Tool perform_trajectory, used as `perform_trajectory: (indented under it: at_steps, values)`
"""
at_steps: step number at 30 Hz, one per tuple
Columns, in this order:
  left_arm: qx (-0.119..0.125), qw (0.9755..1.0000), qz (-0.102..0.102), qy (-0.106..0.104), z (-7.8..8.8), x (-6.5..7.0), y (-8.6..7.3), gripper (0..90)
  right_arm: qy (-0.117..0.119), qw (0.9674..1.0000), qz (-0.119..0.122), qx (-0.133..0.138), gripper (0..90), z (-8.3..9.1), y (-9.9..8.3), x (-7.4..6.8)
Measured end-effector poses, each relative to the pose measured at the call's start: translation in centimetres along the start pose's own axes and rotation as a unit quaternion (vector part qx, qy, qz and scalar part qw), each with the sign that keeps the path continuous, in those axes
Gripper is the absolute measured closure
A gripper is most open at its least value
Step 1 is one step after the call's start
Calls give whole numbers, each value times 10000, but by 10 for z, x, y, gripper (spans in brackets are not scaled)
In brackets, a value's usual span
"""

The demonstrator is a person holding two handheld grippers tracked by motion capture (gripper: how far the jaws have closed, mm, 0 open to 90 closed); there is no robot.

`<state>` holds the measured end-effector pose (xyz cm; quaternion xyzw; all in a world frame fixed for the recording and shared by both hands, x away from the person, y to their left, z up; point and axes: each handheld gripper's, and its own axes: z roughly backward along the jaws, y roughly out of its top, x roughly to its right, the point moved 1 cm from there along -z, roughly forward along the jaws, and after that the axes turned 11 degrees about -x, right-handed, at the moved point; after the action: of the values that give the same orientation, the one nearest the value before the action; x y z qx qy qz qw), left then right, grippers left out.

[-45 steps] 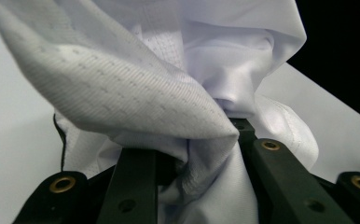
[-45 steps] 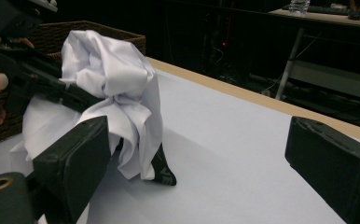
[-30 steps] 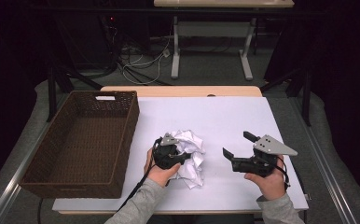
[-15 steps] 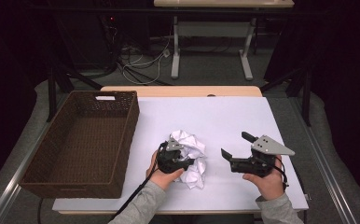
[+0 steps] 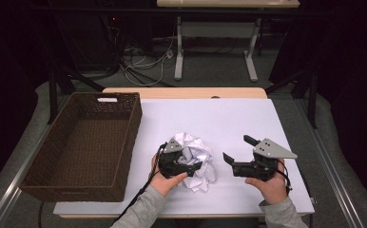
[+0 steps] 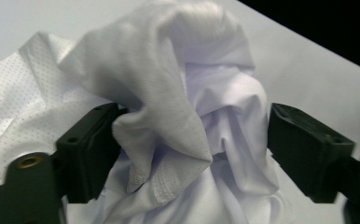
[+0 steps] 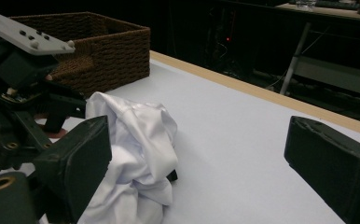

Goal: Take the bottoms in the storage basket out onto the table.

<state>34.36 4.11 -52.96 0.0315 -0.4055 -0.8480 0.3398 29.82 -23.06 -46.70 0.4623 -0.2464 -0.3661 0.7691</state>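
Observation:
A crumpled white cloth (image 5: 199, 160) lies in a heap at the middle of the white table (image 5: 229, 118). My left gripper (image 5: 193, 162) sits at the heap's left side, pointing right into it. In the left gripper view its jaws (image 6: 192, 149) have just been opening and stand wide on either side of a raised fold of the cloth (image 6: 169, 93), which is loose between them. To the right of the heap my right gripper (image 5: 238, 148) points left toward it, open with nothing between its jaws (image 7: 197, 163). The cloth (image 7: 136, 140) lies just left of that gap.
A dark wicker basket (image 5: 130, 137), with nothing inside it, stands along the table's left side, close to the left hand; its corner (image 7: 117, 51) rises behind the cloth. Bare white surface stretches behind and right of the heap. Desk legs and cables lie on the floor beyond.
The left gripper's jaws have spread apart around the cloth fold, and the heap has slackened a little. The right gripper has stayed put.

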Motion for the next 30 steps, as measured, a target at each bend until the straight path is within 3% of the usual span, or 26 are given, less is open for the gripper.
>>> perform_trajectory:
  at_steps: [4,7,15,20,24,27,30]
  values:
    - [83,9999,-93,-55,10,1,1,92,32,10000,6,-12,76,-2,-1,-2]
    - [216,9995,-27,-213,16,2,-1,11,35,10000,5,-27,86,-4,-1,-3]
    - [429,9989,-50,-200,30,1,-7,6,109,9999,67,-17,137,-9,-3,-9]
    - [570,9976,142,-369,35,0,-11,6,147,9998,129,-77,144,-14,-5,-13]
    - [607,9973,98,-405,41,-2,-16,6,182,9996,190,-107,147,-18,-8,-16]
    - [622,9977,-19,-258,45,-3,-19,7,236,9994,200,-154,151,-22,-11,-20]
    - [532,9983,-55,-238,50,-2,-20,6,276,9992,239,-174,154,-25,-13,-23]
